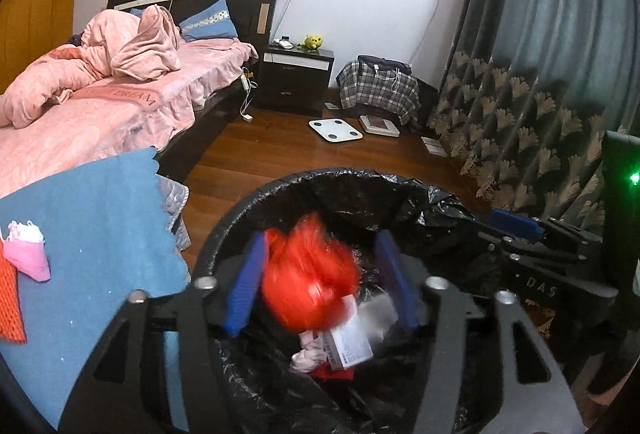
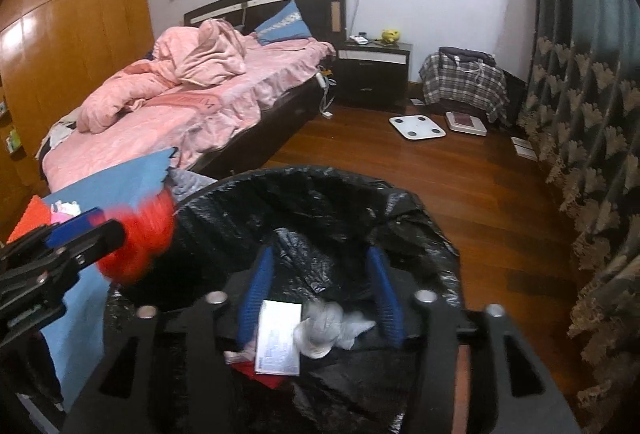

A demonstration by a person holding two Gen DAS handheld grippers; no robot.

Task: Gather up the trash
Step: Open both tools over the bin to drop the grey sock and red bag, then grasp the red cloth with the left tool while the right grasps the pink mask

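A bin lined with a black bag (image 1: 404, 190) (image 2: 320, 178) stands below both grippers. My left gripper (image 1: 320, 266) is open over the bin. A red net bag (image 1: 310, 286), blurred, is between its blue fingers, apart from them; in the right wrist view the red net bag (image 2: 138, 246) shows at the bin's left rim. My right gripper (image 2: 320, 286) is open and empty over the bin. Inside the bin lie a white box (image 2: 278, 338) (image 1: 350, 348), crumpled tissue (image 2: 324, 330) and red scraps.
A blue cloth (image 1: 92, 226) at the left carries a pink wrapper (image 1: 28, 254) and an orange net piece (image 1: 10, 302). A pink-covered bed (image 1: 100, 102), a nightstand (image 1: 296, 74), a white scale (image 1: 335, 130) on the wood floor and curtains (image 1: 540, 94) lie beyond.
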